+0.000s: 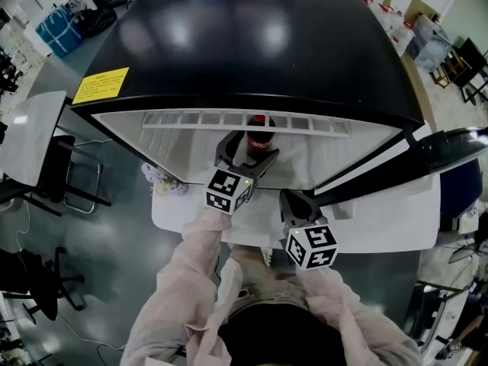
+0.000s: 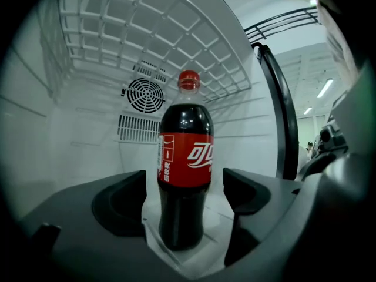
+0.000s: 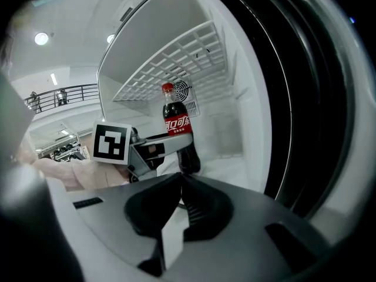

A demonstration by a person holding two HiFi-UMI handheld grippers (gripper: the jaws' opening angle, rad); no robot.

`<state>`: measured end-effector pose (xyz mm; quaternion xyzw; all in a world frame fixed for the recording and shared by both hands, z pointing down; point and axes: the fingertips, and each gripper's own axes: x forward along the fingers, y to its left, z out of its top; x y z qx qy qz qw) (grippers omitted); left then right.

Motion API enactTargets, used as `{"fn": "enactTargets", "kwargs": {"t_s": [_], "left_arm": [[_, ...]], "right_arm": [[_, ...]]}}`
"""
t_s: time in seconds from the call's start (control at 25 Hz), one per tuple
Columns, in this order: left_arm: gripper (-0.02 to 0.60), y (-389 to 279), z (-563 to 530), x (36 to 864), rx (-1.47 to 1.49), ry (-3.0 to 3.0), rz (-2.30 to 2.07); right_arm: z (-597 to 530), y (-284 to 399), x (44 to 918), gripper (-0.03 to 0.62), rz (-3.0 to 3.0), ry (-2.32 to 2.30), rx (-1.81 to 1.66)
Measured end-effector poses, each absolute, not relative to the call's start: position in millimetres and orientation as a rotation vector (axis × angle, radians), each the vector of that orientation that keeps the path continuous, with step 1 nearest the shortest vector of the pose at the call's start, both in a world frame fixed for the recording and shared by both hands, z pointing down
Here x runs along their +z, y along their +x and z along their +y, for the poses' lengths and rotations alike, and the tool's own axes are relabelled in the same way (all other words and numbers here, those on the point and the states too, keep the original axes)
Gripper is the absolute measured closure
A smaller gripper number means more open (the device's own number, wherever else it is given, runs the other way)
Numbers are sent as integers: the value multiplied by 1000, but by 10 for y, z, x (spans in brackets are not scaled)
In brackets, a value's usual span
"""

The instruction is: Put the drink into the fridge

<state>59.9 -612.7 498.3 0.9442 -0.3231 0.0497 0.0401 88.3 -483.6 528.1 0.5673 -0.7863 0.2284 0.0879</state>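
Dark cola under a red label and red cap: the drink [image 2: 185,181] stands upright on the white floor of the fridge [image 1: 259,44], beneath the wire rack [image 2: 147,28] and in front of the round fan vent [image 2: 145,94]. Long axis vertical, cap up, label facing along your left gripper.

Left gripper [image 2: 185,184]: jaws spread wide, one either side of the bottle's lower body. There is a gap on both sides and the pads press on nothing, so the bottle stands on its own base.

Right gripper [image 3: 179,181]: jaws closed together, nothing between them, held back near the fridge opening and well clear of the bottle.

Handling, as a judgement:
- Looks full, so fairly heavy for its width.
- Tall and narrow, likely to topple if clipped near the cap.
- The wall is smooth, probably slippery, and should give a little under squeeze.
- If you need to retake it, grip at the label band or just below, where the body is straight, not at the tapered shoulder.

Placement looks done. Draw the left jaws straight back without brushing either side.
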Motion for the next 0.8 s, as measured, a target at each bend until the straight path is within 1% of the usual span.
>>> {"fn": "enactTargets", "kwargs": {"t_s": [0.48,0.8], "left_arm": [[183,296,-5716,5166,159,2777,-1027],[183,128,-5340,5190,213,2737,-1082]], "right_arm": [[-4756,813,5188,582,-2379,1667,635],[-4700,769,5085,583,-2412,1654,604]]}}
